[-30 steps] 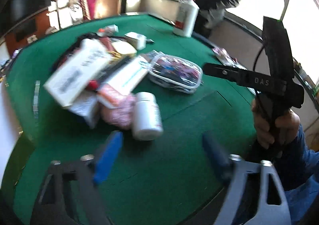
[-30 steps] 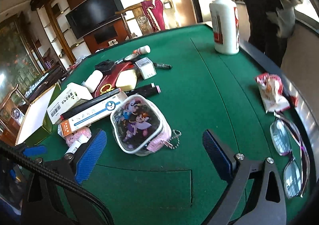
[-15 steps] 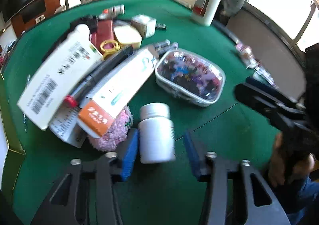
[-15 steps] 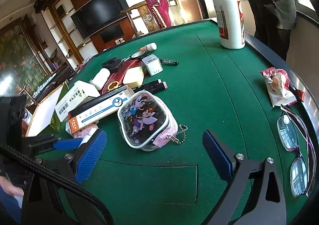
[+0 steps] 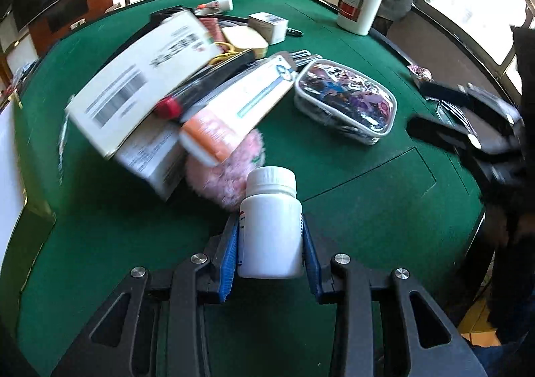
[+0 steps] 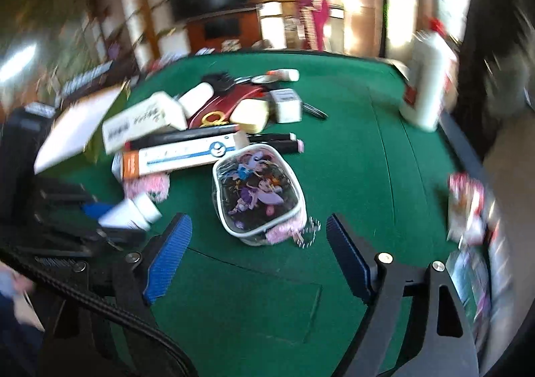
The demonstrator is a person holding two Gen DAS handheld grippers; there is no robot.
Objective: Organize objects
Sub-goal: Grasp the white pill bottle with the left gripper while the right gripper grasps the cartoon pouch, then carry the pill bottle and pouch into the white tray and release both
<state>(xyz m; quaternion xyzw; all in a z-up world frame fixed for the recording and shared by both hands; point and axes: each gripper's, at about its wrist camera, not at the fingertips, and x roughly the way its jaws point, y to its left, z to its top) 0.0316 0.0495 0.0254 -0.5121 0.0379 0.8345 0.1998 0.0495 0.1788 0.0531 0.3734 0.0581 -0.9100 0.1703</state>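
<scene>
The white pill bottle (image 5: 270,226) is clamped between the blue pads of the left gripper (image 5: 270,251), just in front of the pink puff (image 5: 224,173) at the near edge of the clutter. Bare green felt (image 5: 351,129) is left between the pile and the clear pouch (image 5: 344,102). The right gripper (image 6: 257,253) is seen with jaws closing on nothing, the pouch lying just beyond them, open felt below.

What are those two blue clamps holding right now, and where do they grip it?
The left gripper holds a white pill bottle by the sides of its body, below the cap. The right gripper is closing with nothing between its pads.
</scene>
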